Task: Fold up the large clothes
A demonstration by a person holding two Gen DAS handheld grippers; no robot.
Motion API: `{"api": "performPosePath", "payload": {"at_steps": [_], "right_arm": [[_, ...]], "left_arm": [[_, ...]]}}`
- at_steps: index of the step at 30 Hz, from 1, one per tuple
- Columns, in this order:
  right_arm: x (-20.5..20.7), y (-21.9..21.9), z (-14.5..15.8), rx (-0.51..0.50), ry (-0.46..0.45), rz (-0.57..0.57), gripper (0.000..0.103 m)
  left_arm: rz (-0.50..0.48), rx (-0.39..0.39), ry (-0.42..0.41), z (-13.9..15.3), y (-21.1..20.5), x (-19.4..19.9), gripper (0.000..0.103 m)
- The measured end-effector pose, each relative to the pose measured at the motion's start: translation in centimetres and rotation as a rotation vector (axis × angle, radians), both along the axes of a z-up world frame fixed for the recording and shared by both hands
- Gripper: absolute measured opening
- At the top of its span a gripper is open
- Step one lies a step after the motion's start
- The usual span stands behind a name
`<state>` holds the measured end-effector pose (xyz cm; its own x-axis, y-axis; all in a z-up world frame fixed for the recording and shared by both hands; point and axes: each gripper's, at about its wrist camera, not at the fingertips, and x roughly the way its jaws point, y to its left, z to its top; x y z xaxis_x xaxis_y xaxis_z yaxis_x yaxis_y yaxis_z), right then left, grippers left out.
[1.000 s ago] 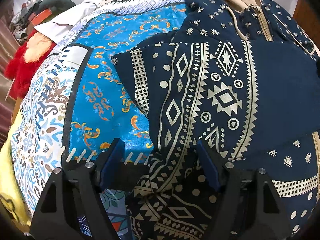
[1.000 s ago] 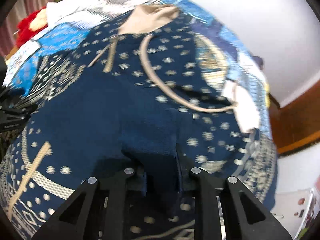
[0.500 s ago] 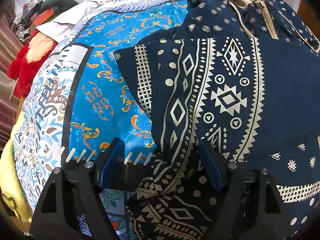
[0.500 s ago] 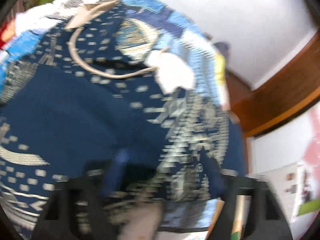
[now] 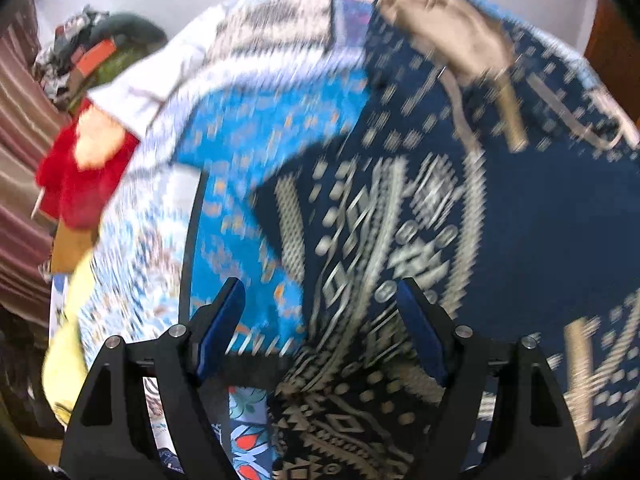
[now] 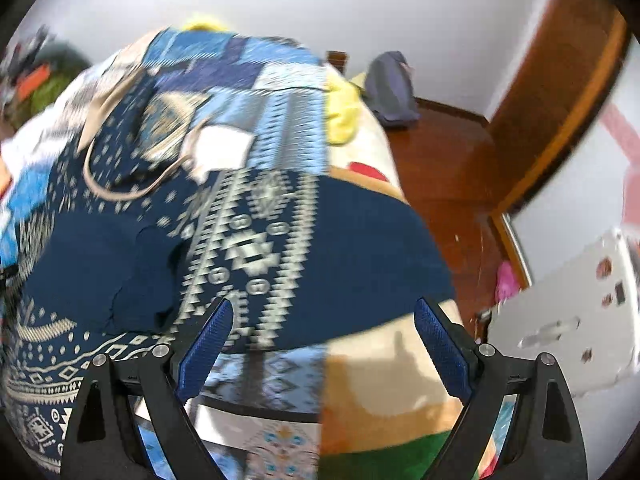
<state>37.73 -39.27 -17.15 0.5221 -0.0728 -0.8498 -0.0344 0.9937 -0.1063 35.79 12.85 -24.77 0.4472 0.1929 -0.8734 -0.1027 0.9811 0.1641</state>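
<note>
The hoodie [image 5: 540, 220], navy with cream patterning, lies spread on the bed [image 6: 280, 92], over a blue patterned quilt [image 5: 248, 152]. Its tan-lined hood [image 5: 444, 36] sits at the far end.

The left gripper [image 5: 320, 308] hangs above the garment's left edge, fingers released with nothing clamped between the blue pads [image 5: 222, 328]. That edge runs up between the jaws: bare quilt under the left pad, patterned cloth under the right. To the left the quilt is open as far as the bed's side, where a red plush [image 5: 76, 176] and a yellow blanket [image 5: 68, 344] lie (the view is blurred, so finer detail is lost).

The right gripper [image 6: 324, 320] is over the hoodie's right edge, its jaws having just been opening; they stand wide and empty. A folded sleeve [image 6: 260, 256] with a diamond band lies across the body, its navy border curving just ahead of the pads [image 6: 440, 344]. Beyond that border is a strip of bare bedding, then the bed's edge and wooden floor [image 6: 452, 168]. A white unit [image 6: 568, 320] stands on the right, clear of the bed.
</note>
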Motion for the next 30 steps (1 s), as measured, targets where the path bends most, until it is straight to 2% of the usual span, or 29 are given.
{"api": "performPosePath", "payload": {"at_steps": [5,9,17,21,23,25,26,29,30], "right_arm": [[0.3,-4.4,-0.1,0.086,-0.008,-0.108,0.091],[1.4,-7.6,-2.0,0.206,0.037,-0.186,0.091],[3.6,-12.5,-7.4,0.498,0.128,-0.362,0.091],[4.7,-13.7,-9.6,0.613,0.151,-0.424,0.085],[5.0,-13.9,-9.9,0.634,0.127,-0.440,0.080],[5.5,-14.1,-10.2,0.657,0.108,-0.452,0.066],[5.8,-14.3,-10.4,0.677,0.102,-0.461,0.063],[6.8,-14.3,-10.5,0.679,0.099,-0.462,0.040],[7.1,-14.1,-10.2,0.669,0.092,-0.453,0.027]], "left_arm": [[-0.062,-0.056,-0.076,3.7,-3.7,2.1,0.078],[-0.123,-0.112,-0.096,4.9,-7.6,3.6,0.078],[-0.267,-0.157,-0.040,3.4,-16.3,5.8,0.078],[-0.320,-0.171,0.008,1.6,-19.7,6.9,0.078],[-0.341,-0.175,0.026,0.8,-20.8,7.1,0.078],[-0.357,-0.172,0.044,0.1,-22.0,7.4,0.078],[-0.363,-0.169,0.050,-0.2,-22.5,7.5,0.078],[-0.362,-0.169,0.042,-0.5,-23.2,7.6,0.078],[-0.360,-0.172,0.042,-0.4,-23.3,7.6,0.078]]}}
